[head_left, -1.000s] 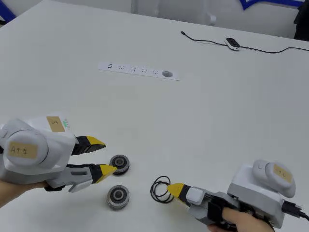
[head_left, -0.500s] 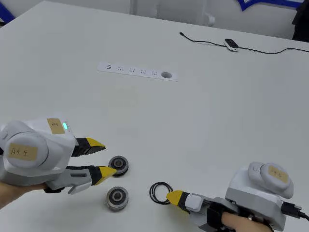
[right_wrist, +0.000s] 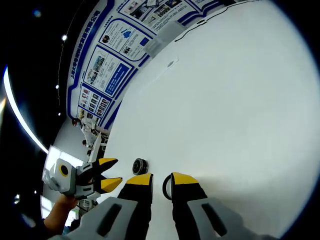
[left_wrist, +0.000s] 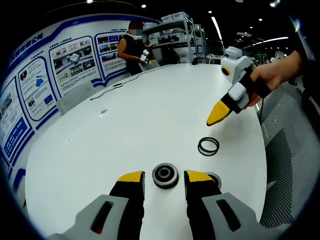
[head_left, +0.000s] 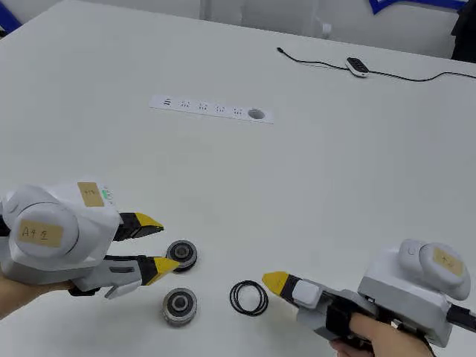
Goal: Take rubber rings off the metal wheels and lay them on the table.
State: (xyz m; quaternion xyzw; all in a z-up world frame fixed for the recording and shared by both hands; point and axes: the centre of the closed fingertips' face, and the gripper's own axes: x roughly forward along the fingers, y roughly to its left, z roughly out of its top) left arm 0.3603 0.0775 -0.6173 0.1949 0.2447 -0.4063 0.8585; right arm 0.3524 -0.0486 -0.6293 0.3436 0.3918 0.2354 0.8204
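Left gripper (head_left: 159, 242) hangs parted, empty, at two metal wheels (head_left: 182, 254); just right, rubber rings (head_left: 248, 297) lie flat on the table (head_left: 297, 171) (light, floppy, we judge; pinch one strand at its edge); right gripper (head_left: 275, 282), parted, holds nothing.

Handwritten tape label (head_left: 39, 233) on left gripper (head_left: 165, 244) illegible; wall posters (left_wrist: 75, 62) too small

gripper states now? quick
Left gripper: open, empty.
Right gripper: jaws slightly apart, empty; rings lie on the table.
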